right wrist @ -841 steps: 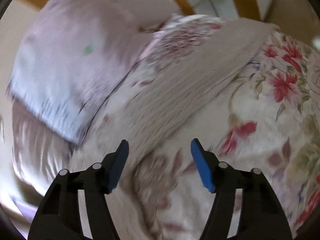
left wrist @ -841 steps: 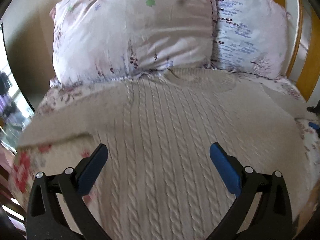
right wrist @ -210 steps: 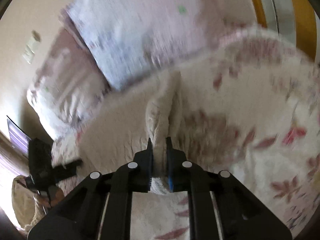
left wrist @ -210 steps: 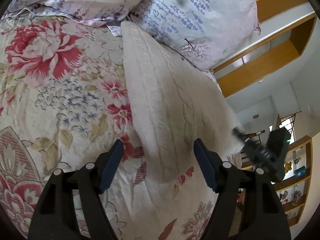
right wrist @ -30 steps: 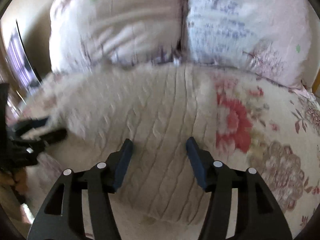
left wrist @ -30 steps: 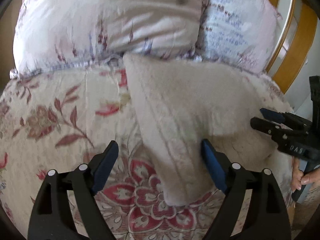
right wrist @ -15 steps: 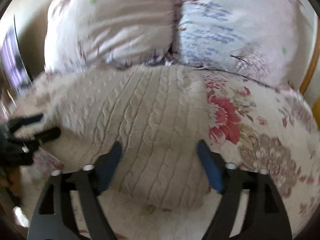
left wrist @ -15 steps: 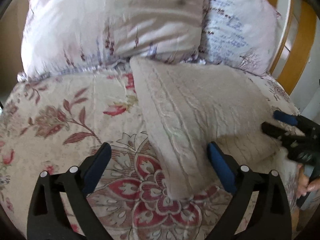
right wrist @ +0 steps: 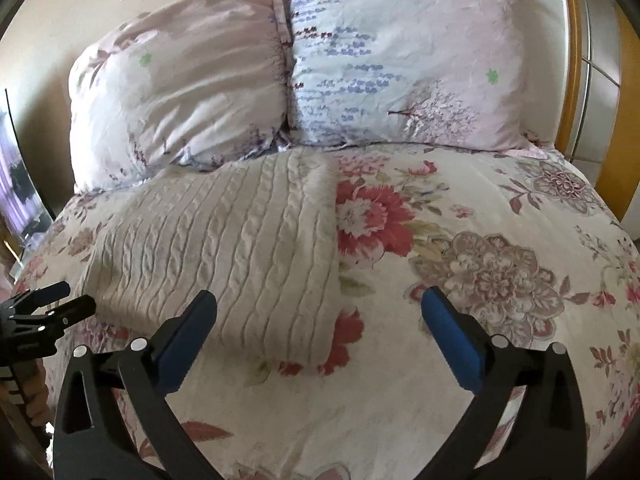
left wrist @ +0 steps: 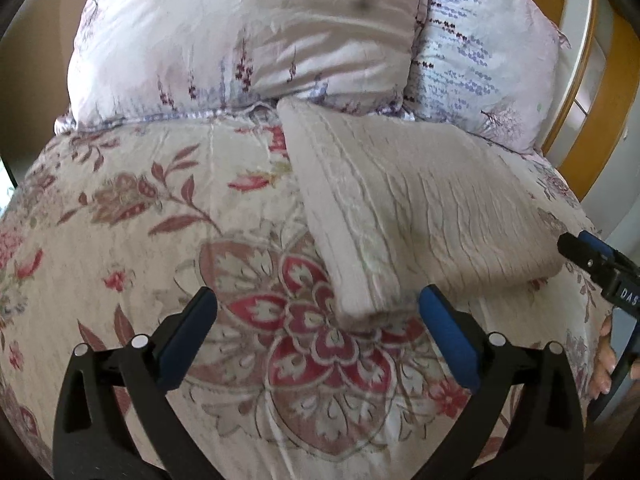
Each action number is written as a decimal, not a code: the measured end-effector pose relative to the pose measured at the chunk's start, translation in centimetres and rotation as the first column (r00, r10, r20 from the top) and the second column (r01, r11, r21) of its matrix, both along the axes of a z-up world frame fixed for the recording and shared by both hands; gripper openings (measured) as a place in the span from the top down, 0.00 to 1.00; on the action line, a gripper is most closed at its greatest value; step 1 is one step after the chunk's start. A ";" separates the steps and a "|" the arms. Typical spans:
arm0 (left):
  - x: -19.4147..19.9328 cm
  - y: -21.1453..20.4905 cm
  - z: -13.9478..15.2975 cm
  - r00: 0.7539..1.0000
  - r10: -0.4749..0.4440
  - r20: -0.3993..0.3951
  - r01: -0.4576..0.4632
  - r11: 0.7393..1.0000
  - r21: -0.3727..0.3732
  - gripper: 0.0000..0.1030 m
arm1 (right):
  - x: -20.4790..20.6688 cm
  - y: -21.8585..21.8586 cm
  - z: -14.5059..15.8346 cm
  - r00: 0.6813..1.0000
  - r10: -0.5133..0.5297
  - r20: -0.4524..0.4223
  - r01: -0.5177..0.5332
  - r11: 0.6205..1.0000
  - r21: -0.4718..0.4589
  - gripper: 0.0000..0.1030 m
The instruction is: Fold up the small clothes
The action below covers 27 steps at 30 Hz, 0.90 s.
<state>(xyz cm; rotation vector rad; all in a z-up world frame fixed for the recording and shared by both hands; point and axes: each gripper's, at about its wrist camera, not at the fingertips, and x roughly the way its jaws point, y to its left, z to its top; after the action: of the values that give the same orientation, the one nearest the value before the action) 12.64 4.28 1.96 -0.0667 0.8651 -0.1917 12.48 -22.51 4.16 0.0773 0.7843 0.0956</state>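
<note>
A floral bedspread (left wrist: 120, 240) runs up to two pillows (right wrist: 280, 80) at the headboard, and on it a cream cable-knit sweater (left wrist: 420, 208) lies folded into a thick rectangle, its far edge touching the pillows. The left gripper (left wrist: 316, 332) and right gripper (right wrist: 320, 332) hover at its near edge, jaws spread wide, holding nothing. A clean last fold likely means pinching both near corners evenly.
</note>
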 end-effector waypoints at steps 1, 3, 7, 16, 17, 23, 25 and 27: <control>-0.1 -0.1 -0.2 1.000 0.002 -0.011 -0.001 1.000 0.004 0.02 | -0.1 0.2 -0.2 1.000 0.011 -0.008 -0.011 1.000 0.000 0.01; -0.4 -0.4 -0.6 0.999 -0.003 -0.032 0.004 1.000 0.011 0.02 | -0.3 0.8 -0.6 0.999 0.034 -0.033 -0.035 0.999 -0.004 0.01; -0.9 -1.1 -1.3 0.998 -0.022 -0.060 0.023 1.000 0.016 0.02 | -0.7 2.2 -1.8 0.993 0.072 -0.097 -0.072 0.997 0.005 0.01; -0.7 -2.7 -1.8 0.997 -0.020 -0.081 0.030 0.992 0.120 0.02 | -0.6 3.7 -3.7 0.979 0.064 -0.195 -0.068 0.998 -0.016 0.01; -0.7 -2.9 -1.9 0.996 -0.019 -0.083 0.030 0.990 0.141 0.02 | -0.6 3.8 -3.8 0.979 0.061 -0.197 -0.068 0.997 -0.030 0.01; -0.7 -3.2 -2.0 0.997 -0.008 -0.079 0.021 0.986 0.163 0.02 | -0.4 4.4 -4.1 0.978 0.041 -0.207 -0.061 0.994 -0.090 0.01; -0.7 -3.3 -2.0 0.997 -0.007 -0.074 0.019 0.986 0.168 0.02 | -0.5 4.4 -4.1 0.978 0.033 -0.208 -0.055 0.994 -0.099 0.01; -0.8 -3.4 -2.0 0.998 -0.006 -0.066 0.017 0.986 0.166 0.02 | -0.4 4.4 -4.2 0.978 0.030 -0.208 -0.052 0.994 -0.098 0.01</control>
<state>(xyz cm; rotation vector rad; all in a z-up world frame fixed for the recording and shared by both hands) 11.79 0.92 -0.06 0.0888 0.9440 -0.1276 12.06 -18.06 0.00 -0.0276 0.9970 0.0868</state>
